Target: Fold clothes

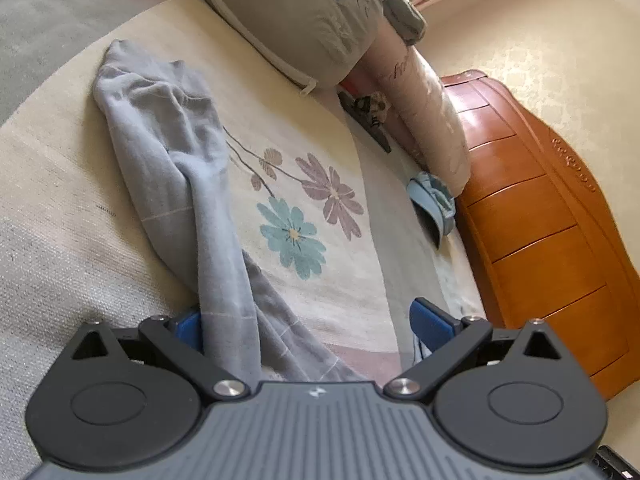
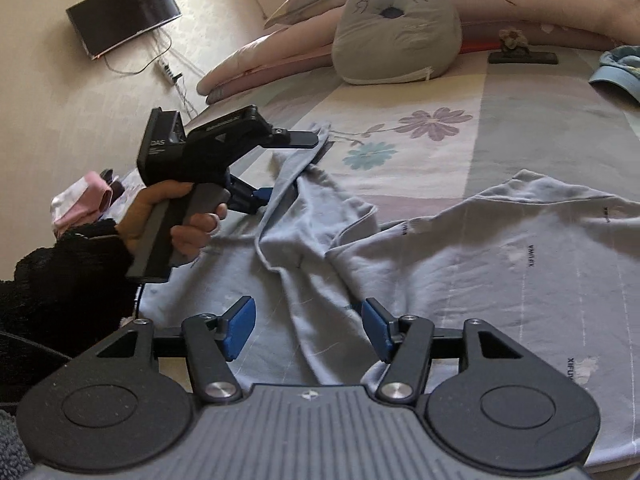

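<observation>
Right gripper [image 2: 308, 330] wide over grey garment [image 2: 500, 264], left gripper [image 1: 308, 326] wide astride its sleeve, cushion [image 2: 396, 36], cap [image 2: 618, 68] beyond.

- sweatshirt [image 2: 500, 264]: pale grey-blue, thin light lines, small dark lettering
- bed sheet [image 1: 320, 184]: cream, with teal and mauve flowers
- headboard [image 1: 540, 220]: glossy orange wood
- cushion [image 2: 396, 36]: grey with a cartoon face
- tongs' pads [image 2: 240, 328]: bright blue

A grey pillow [image 2: 396, 40] is lying near the bed's [image 2: 520, 120] far edge, a blue cap [image 2: 616, 72] is sitting at its right edge, and a TV [image 2: 124, 12] is hanging on the wall.
</observation>
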`<state>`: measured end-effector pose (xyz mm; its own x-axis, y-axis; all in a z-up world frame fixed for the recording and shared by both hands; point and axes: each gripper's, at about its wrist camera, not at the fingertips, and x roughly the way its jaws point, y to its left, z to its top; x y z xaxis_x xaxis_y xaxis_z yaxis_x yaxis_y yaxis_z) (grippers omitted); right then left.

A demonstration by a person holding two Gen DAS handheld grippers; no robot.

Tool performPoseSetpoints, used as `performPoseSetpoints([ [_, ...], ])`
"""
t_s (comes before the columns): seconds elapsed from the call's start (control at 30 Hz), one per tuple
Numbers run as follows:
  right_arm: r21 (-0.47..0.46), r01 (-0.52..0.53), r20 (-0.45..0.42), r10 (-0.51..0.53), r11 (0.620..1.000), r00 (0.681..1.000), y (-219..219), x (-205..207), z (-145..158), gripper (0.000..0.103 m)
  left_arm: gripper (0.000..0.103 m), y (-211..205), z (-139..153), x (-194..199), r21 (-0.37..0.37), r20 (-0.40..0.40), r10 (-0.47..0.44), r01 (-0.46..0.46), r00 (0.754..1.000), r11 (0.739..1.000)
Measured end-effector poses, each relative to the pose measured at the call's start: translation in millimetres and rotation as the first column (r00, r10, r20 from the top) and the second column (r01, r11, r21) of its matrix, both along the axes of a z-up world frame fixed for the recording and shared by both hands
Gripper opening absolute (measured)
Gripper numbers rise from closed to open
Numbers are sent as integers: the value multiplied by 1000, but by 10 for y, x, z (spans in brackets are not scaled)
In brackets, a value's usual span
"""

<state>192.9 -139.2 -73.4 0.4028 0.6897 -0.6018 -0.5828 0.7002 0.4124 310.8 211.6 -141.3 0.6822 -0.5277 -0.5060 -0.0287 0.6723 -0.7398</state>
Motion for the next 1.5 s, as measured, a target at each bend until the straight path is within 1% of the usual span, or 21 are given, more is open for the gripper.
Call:
performPoseSetpoints([
  [0.1,11,-3,5,3,1000,1000,-60,-8,15,65,99,-17,-20,-145,-32,13,-51,51,999,998],
  [0.17,19,-4,6,4,1000,1000,-108,-16,20,67,99,-6,-25,-181,-15,37,-75,75,997,997],
  [0.27,17,10,4,-10,1000,1000,-152,-19,15,67,99,22,-28,-29,3,53,-72,72,996,997],
  [0.37,16,36,3,-36,999,999,-202,-30,15,67,96,-15,-12,147,40,48,-53,51,997,998],
  [0.43,15,51,11,-52,999,999,-248,-62,29,68,85,-78,10,171,109,48,-49,44,998,993],
  [0.47,9,58,17,-58,998,998,-273,-82,36,68,72,-90,14,143,145,52,-45,37,998,989],
  [0.5,2,65,22,-65,998,998,-297,-99,40,68,53,-87,13,101,182,55,-33,23,998,983],
  [0.53,-7,73,28,-73,997,997,-320,-114,42,68,39,-62,6,63,216,45,-13,3,999,976],
  [0.57,-13,81,30,-80,997,996,-346,-127,38,68,12,-36,0,25,247,37,7,-16,999,969],
  [0.6,-14,87,28,-86,996,996,-372,-140,30,68,5,2,-3,0,248,23,25,-30,999,968],
  [0.67,-15,97,24,-97,995,995,-414,-164,16,68,5,46,12,-43,259,12,49,-51,999,965],
  [0.7,-15,101,23,-101,995,995,-426,-174,12,68,5,15,66,-70,296,23,53,-57,998,954],
  [0.77,-12,111,23,-110,994,994,-451,-200,10,68,5,-46,196,-150,339,67,37,-57,997,939],
  [0.9,-11,118,37,-118,993,992,-477,-248,39,68,5,-117,539,-397,362,155,26,-81,988,929],
  [1.1,-21,125,50,-124,992,991,-510,-296,49,68,5,-117,982,-895,382,229,46,-133,972,915],
  [1.17,-22,124,50,-123,992,991,-515,-315,38,68,5,-145,1061,-1054,412,257,47,-153,965,898],
  [1.2,-22,123,50,-122,992,991,-518,-325,32,68,5,-156,1097,-1154,440,272,51,-171,961,882],
  [1.27,-22,121,48,-120,992,992,-523,-343,19,68,5,-150,1128,-1328,485,283,59,-196,957,852],
  [1.37,-35,118,54,-116,992,992,-522,-369,10,68,5,-142,1090,-1516,529,276,77,-218,958,820],
  [1.47,-88,108,90,-100,990,991,-493,-403,-20,68,5,-90,945,-1693,564,245,100,-226,964,794],
  [1.5,-111,104,106,-93,988,990,-480,-415,-34,68,5,-68,891,-1726,561,229,118,-230,966,796],
])
